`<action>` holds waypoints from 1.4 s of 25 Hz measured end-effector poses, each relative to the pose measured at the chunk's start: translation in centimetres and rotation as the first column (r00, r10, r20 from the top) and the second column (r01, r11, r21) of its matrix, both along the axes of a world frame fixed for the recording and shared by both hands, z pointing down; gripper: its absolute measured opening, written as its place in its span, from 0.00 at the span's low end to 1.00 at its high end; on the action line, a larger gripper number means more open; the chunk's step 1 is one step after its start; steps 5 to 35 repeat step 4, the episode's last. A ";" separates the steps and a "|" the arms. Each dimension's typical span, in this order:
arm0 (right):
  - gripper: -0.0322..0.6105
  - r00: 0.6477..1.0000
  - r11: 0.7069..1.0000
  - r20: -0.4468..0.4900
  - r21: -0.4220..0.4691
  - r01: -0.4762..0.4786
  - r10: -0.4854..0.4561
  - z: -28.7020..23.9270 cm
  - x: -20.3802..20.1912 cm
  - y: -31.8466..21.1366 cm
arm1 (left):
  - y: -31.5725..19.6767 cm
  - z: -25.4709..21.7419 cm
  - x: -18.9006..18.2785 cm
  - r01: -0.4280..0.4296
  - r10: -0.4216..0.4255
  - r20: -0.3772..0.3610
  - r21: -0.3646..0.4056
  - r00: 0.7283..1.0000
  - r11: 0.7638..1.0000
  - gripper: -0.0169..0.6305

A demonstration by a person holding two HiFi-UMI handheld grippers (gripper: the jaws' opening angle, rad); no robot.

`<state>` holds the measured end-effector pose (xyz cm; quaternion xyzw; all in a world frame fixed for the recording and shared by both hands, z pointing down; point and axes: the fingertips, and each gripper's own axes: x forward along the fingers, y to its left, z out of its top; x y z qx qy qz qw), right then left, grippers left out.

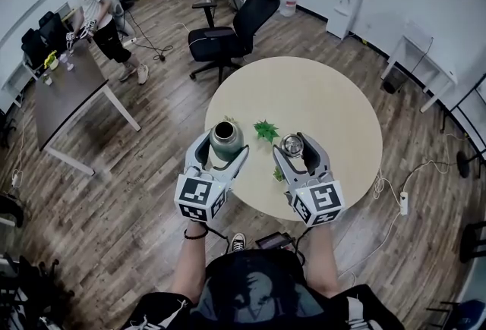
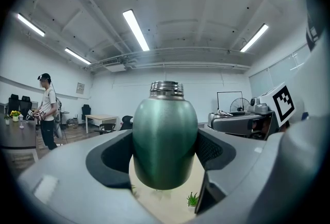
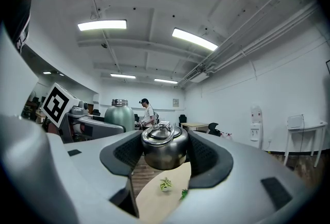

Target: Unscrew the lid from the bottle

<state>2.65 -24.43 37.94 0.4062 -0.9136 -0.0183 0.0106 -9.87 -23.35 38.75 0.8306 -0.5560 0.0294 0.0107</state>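
My left gripper (image 1: pixel 225 149) (image 2: pixel 165 158) is shut on a green metal bottle (image 1: pixel 225 139) (image 2: pixel 165 138), held upright above the round table's near edge; its steel threaded neck (image 2: pixel 166 89) is bare and open. The steel lid (image 1: pixel 292 145) (image 3: pixel 164 147), with a loop handle on top, sits between the pads of my right gripper (image 1: pixel 298 152) (image 3: pixel 165 153), which is shut on it. Lid and bottle are apart, side by side. In the right gripper view the bottle (image 3: pixel 119 115) shows off to the left.
The round beige table (image 1: pixel 319 105) carries small green plant sprigs (image 1: pixel 266 130) between the grippers. A black office chair (image 1: pixel 235 29) stands behind it. A person (image 1: pixel 99 14) stands at a dark desk (image 1: pixel 61 93) far left. Cables lie on the wooden floor.
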 end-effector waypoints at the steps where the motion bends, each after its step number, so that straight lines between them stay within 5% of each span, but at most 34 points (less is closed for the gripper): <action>1: 0.46 1.000 1.000 -0.003 0.001 -0.001 0.001 0.0 0.0 0.0 | 0.0 -0.1 0.0 0.000 0.000 0.001 0.002 1.000 1.000 0.59; 35: 0.46 1.000 1.000 -0.008 0.003 -0.003 0.003 0.1 0.2 -0.2 | -0.2 -0.1 0.2 -0.002 0.002 0.001 0.006 1.000 1.000 0.59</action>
